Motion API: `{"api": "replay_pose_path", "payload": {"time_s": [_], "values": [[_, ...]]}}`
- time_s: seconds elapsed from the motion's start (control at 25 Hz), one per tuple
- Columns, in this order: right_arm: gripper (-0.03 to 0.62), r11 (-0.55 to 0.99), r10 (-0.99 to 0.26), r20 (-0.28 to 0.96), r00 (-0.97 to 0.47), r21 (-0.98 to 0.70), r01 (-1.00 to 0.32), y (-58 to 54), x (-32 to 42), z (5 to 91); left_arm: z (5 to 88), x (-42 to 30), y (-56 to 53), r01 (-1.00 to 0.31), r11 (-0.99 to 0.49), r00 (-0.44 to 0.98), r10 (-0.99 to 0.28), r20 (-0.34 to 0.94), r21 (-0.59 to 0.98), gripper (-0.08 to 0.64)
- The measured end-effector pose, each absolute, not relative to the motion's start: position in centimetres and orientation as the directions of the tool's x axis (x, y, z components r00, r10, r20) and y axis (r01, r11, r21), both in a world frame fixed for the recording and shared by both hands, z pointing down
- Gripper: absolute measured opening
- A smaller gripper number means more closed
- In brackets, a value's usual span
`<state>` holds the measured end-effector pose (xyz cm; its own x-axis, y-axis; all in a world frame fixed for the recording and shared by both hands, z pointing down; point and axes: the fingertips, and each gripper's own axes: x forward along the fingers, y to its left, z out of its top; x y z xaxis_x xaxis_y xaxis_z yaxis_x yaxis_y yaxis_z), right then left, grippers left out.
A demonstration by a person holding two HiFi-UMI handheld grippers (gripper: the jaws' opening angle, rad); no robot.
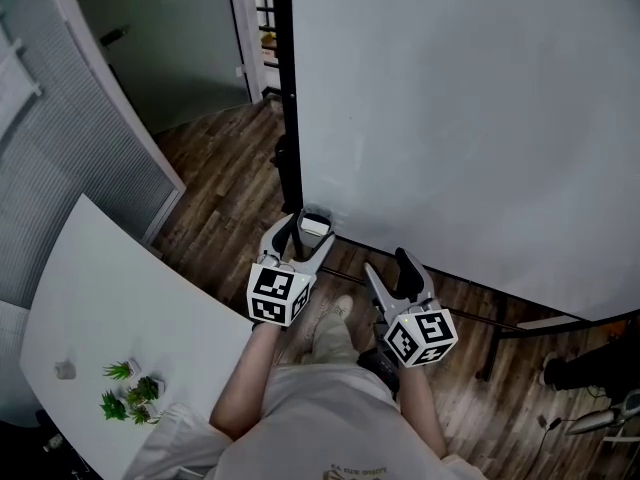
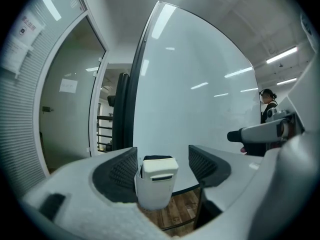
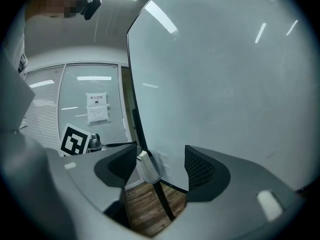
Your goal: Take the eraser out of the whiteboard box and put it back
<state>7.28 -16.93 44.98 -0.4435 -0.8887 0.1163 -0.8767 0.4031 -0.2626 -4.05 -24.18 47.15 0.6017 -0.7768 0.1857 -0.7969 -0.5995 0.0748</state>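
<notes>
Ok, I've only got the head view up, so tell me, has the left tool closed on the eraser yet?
Observer: No. The left gripper view shows the left tool open, jaws apart, with the whiteboard box showing between them.
Operator: Is the eraser in the box?
Observer: Yes. The eraser stands upright in it, its top poking above the rim.
Operator: And the right tool?
Observer: The right tool is open and empty. Its view shows the box farther off, at the lower corner of the whiteboard.
</notes>
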Motion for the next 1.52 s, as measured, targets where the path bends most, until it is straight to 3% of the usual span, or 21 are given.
{"api": "replay_pose_path", "payload": {"time_s": [0.36, 1.52], "values": [[0.299, 0.431, -0.870, 0.130, -0.476, -0.270, -0.861, -18.7, 6.9, 45.6, 47.0, -3.4, -25.9, -0.817, -0.576, 0.568, -0.805, 0.170, 0.006, 0.307], [0.291, 0.411, -0.871, 0.159, -0.465, -0.283, -0.867, -20.5, 7.8, 47.4, 48.5, -2.6, -27.0, -0.839, -0.544, 0.535, -0.829, 0.165, -0.012, 0.279]]}}
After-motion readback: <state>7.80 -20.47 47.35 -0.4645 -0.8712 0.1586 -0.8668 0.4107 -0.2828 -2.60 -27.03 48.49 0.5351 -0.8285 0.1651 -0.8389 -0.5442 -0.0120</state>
